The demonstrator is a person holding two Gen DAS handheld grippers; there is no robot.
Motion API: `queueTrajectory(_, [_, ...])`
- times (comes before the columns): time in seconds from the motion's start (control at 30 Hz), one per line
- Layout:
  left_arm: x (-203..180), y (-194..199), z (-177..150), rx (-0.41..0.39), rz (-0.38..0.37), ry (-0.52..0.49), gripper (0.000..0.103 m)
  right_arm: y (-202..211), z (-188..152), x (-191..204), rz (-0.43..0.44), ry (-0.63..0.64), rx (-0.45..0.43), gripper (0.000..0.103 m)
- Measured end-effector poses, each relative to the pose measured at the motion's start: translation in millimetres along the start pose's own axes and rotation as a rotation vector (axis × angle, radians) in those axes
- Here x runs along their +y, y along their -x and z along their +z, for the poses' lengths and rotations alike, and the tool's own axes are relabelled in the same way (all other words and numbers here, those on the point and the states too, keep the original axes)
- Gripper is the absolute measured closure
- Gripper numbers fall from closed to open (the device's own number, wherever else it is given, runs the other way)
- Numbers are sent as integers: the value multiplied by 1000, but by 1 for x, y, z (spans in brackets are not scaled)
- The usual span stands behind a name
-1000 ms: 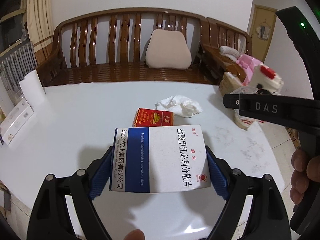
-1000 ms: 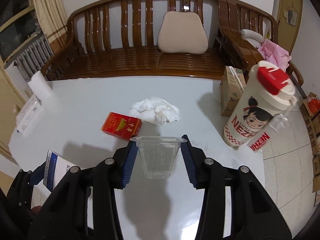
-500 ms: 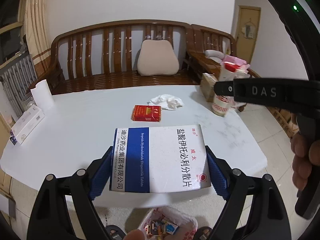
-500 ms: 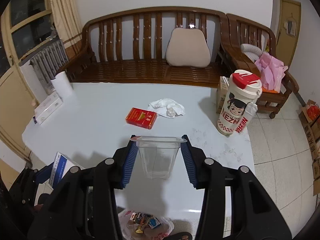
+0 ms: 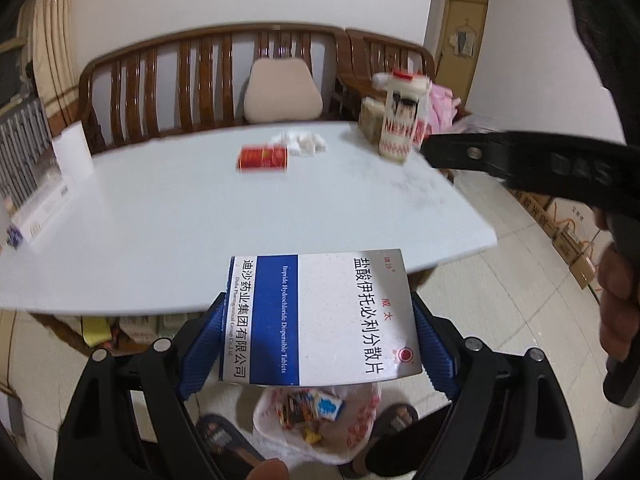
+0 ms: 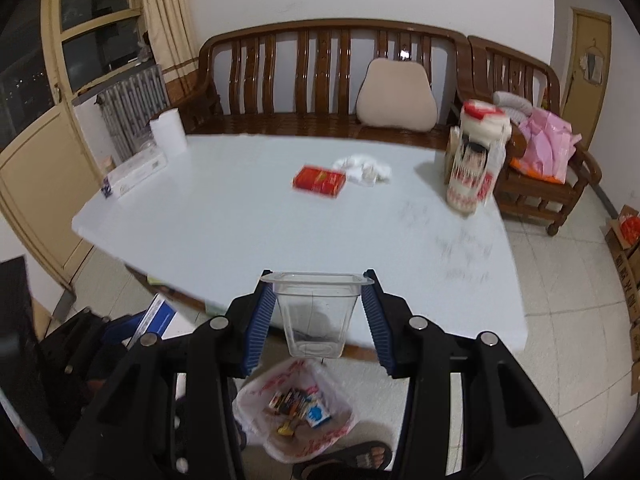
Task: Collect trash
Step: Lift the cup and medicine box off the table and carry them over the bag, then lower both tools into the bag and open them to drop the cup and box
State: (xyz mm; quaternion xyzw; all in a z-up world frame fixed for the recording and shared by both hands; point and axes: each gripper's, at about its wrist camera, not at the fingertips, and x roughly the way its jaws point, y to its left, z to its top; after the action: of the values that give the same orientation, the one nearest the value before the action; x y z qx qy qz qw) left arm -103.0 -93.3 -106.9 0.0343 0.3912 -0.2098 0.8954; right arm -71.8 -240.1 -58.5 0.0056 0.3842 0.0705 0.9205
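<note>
My left gripper [image 5: 316, 322] is shut on a white and blue medicine box [image 5: 320, 316], held past the near edge of the white table [image 5: 200, 216]. My right gripper [image 6: 316, 312] is shut on a clear plastic cup [image 6: 314, 314]. Below both, on the floor, stands a trash bag [image 6: 296, 412] [image 5: 320, 420] with colourful wrappers inside. On the table lie a red cigarette pack [image 6: 319, 181] [image 5: 263, 158] and a crumpled white tissue [image 6: 365, 169] [image 5: 302, 143]. The left gripper with its box shows at the lower left of the right wrist view.
A tall cartoon-printed cup [image 6: 474, 160] and a carton stand at the table's right side. A paper roll [image 6: 168, 132] and a flat white box [image 6: 134, 174] sit at its left. A wooden bench [image 6: 320, 80] runs behind. Feet in sandals [image 5: 392, 428] flank the bag.
Both grippers have drawn back from over the table to beyond its near edge with their loads. The trash bag on the floor has come into view beneath them.
</note>
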Motion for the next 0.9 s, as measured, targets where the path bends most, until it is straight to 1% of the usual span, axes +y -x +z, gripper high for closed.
queueTrajectory(0.1, [0,-13,-21,43,-9,-4,21,-7,-30,6,5,-12,25,60])
queueTrajectory(0.2, [4,-31,-48,100,-18,5,21,-21,-57,9,6,-34,58,60])
queueTrajectory(0.27, [10,-45,-63,132,-12,15,21,-31,-74,12,-9,-39,73,60])
queueTrajectory(0.33, [13,-56,-77,160,-4,26,21,-42,-87,13,-6,-59,92,60])
queueTrajectory(0.43, [17,-72,-94,195,12,37,21,-57,-104,15,-3,-76,114,60])
queueTrajectory(0.57, [21,-92,-118,248,39,41,21,-84,-129,18,6,-100,165,60])
queueTrajectory(0.67, [26,-112,-133,296,54,50,21,-105,-143,17,-3,-115,204,60])
queueTrajectory(0.9, [29,-149,-158,351,73,59,21,-146,-170,12,-8,-147,284,60])
